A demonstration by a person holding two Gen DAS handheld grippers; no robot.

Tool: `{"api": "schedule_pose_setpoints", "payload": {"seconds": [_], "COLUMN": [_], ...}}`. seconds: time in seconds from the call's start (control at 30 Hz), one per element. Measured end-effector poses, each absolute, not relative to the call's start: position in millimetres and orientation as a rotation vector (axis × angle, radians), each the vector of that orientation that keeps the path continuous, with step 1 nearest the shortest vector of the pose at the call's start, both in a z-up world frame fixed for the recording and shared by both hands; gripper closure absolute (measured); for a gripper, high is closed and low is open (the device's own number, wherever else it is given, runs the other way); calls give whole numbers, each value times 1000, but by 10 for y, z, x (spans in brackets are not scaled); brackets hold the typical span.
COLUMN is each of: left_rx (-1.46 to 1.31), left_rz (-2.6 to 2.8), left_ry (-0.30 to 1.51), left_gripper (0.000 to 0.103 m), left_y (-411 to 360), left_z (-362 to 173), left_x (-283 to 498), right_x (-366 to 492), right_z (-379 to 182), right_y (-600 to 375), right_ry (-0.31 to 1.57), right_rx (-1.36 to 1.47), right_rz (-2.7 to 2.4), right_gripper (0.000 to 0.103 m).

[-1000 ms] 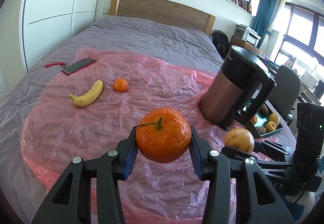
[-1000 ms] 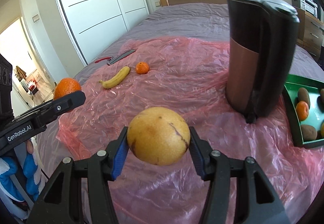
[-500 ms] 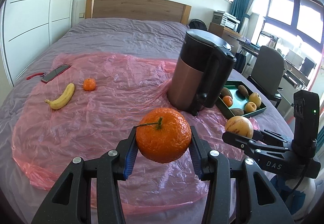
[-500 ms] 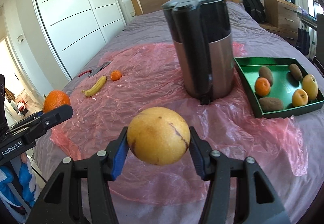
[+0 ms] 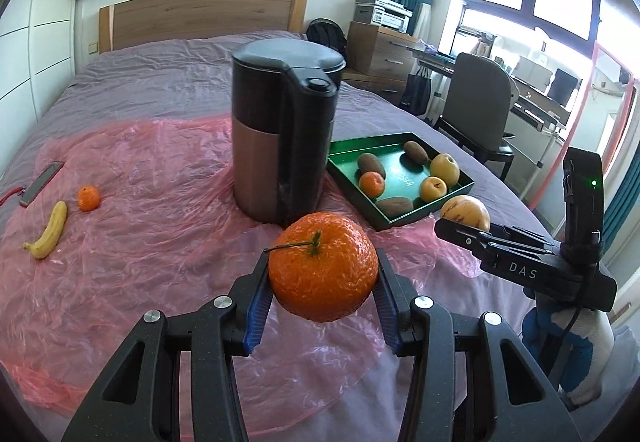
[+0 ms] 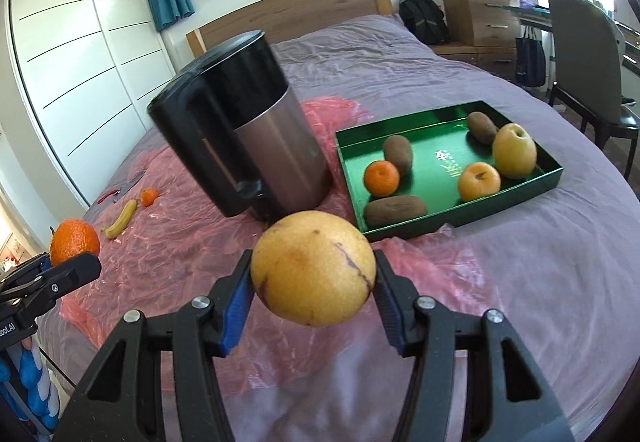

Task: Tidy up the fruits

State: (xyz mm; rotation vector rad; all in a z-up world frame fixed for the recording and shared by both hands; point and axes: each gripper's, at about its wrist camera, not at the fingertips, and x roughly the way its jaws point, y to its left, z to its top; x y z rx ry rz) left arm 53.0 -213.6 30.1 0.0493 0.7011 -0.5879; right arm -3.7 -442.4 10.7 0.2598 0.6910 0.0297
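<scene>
Left hand-held gripper is clamping a large orange between its blue pads; right hand-held gripper is gripping a yellow round fruit likewise, both hanging above the bed. Pink plastic sheet is covering the bed's near part. Black kettle is standing on the sheet. Green tray, beside the kettle, is holding kiwis, one mandarin and two yellow fruits. Banana and small mandarin are lying far left.

Kettle stood mid-bed on plastic sheet, tray of fruit placed beside it toward right edge, banana laid toward left edge
</scene>
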Motion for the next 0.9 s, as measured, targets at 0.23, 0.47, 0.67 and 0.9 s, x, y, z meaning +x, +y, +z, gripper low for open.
{"api": "schedule_pose_setpoints", "payload": {"seconds": [0.23,0.47,0.67,0.9], "left_rx": [89,111,131,205], "left_rz": [-671,-729,-727,-627], "left_ry": [694,677,673,687], "left_gripper": [62,62,62,62], "left_y": [-2610,-3152,-3614,-4110], "left_z": [341,399,387,140], "left_x": [602,858,1252,1847], "right_x": [34,310,641,1098], "right_z": [117,172,193,76], "right_y": [-4796,-5117,-5402,-5724], "right_ry": [667,640,628,641], "right_rx": [270,259,237,215], "right_rz": [-32,-57,-76,-107], "right_gripper": [48,48,48,48]}}
